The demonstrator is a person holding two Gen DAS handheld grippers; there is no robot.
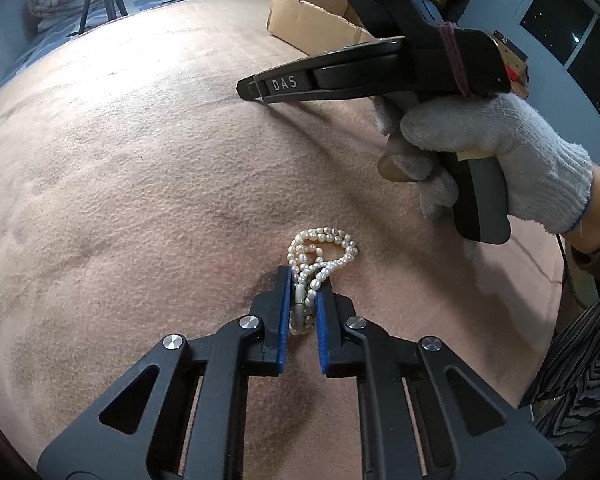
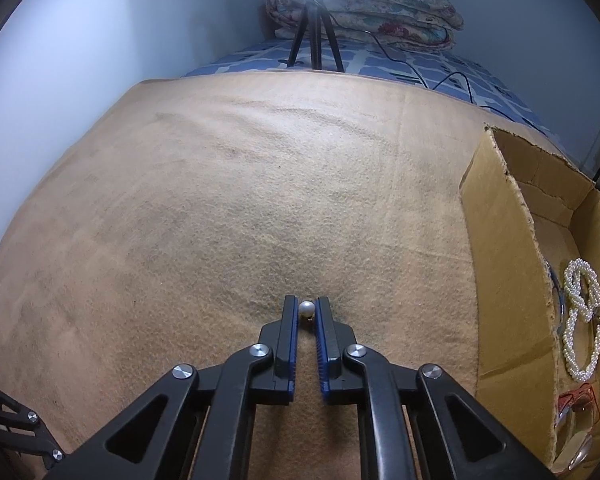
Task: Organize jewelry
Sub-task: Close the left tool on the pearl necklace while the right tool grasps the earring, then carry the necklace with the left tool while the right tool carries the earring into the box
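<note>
The left gripper has its blue-padded jaws clamped on a bunched pearl necklace, which lies on a tan fleece blanket. Several strands and an oblong clasp sit pinched between the pads, while loops of pearls spill out past the tips onto the blanket. From the left wrist view, the right gripper appears side-on further out, its tip low against the blanket, held by a right hand in a white knit glove. A sleeve with a dark zebra-like pattern shows at the right edge.

In the right wrist view, the right gripper has its jaws closed on a single white pearl piece, held right at the tips; a tiny metal bit shows just beneath it, too small to identify further. The piece is at blanket level.

To the right stands an open cardboard box with a ragged, torn rim. Inside it lie a looped pearl strand, a thin metallic bangle-like ring beside the strand, and a small red item nearer the camera, unclear in detail.

Beyond the blanket's far edge, a black tripod stands on a blue patterned bedsheet, with a folded floral quilt behind it and a bright lamp glaring overhead.
</note>
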